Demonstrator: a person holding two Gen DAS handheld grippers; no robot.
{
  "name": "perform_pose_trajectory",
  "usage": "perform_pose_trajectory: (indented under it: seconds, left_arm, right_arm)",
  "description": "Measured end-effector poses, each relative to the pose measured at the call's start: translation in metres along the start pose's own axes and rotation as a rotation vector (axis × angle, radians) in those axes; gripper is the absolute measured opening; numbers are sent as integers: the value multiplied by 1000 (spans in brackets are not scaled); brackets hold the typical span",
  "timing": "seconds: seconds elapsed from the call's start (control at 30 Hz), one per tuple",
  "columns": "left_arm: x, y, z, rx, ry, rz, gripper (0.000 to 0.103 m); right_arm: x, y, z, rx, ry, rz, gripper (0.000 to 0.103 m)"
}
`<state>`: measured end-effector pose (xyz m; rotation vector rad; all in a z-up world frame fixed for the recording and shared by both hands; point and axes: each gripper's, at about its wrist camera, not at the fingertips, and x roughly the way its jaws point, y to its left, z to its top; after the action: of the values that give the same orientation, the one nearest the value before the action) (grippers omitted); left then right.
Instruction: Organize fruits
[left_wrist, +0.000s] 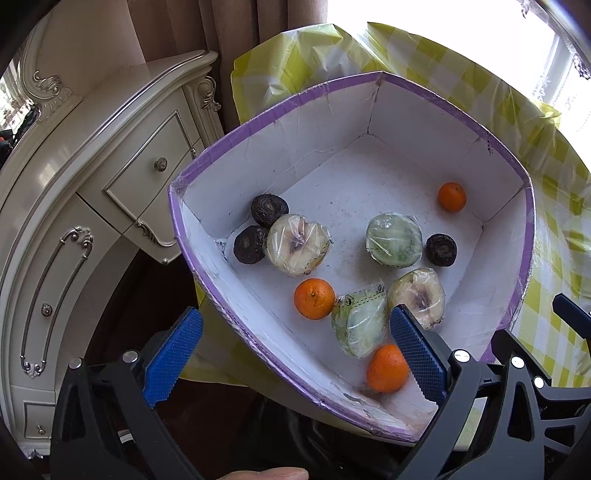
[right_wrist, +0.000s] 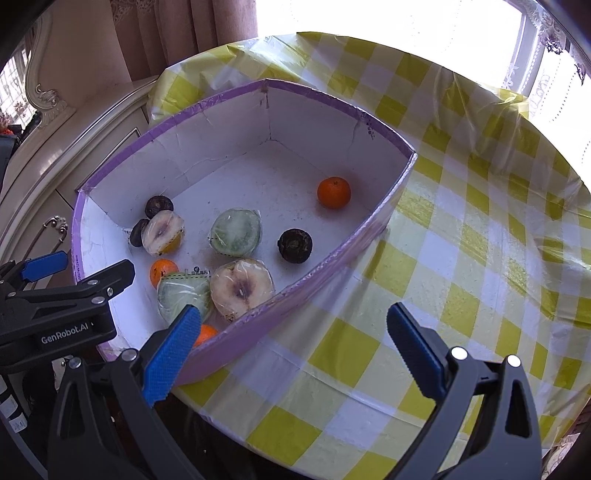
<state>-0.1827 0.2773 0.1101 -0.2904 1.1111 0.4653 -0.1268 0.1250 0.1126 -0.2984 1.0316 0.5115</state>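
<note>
A white box with a purple rim stands on the checked table and holds the fruit. Inside are three oranges, three dark round fruits, and several plastic-wrapped fruit halves, pale and green. My left gripper is open and empty, low over the box's near corner. My right gripper is open and empty, above the box's near right wall and the tablecloth.
The table has a yellow and white checked cloth. A cream carved cabinet with drawers stands to the left, with brown curtains behind it. A bright window is at the back right. The left gripper's body shows at the left.
</note>
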Motion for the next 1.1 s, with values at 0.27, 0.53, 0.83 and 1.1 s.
perform_pose_trajectory:
  seconds: [0.27,0.53,0.83,1.1]
  left_arm:
    - [1,0,1,0,1,-1,98]
    - [2,1,1,-1,4,-3,98]
    - [3,3,1,-10,7,-9,98]
    - [4,3,2,-14,13,-6,98]
  right_arm:
    - [1,2,-2,-3,5,5,101]
    - [2,2,-2,-1,8,7,101]
    - [3,2,-3,-6,11,11,101]
    - [3,4,-4,-8,11,13,101]
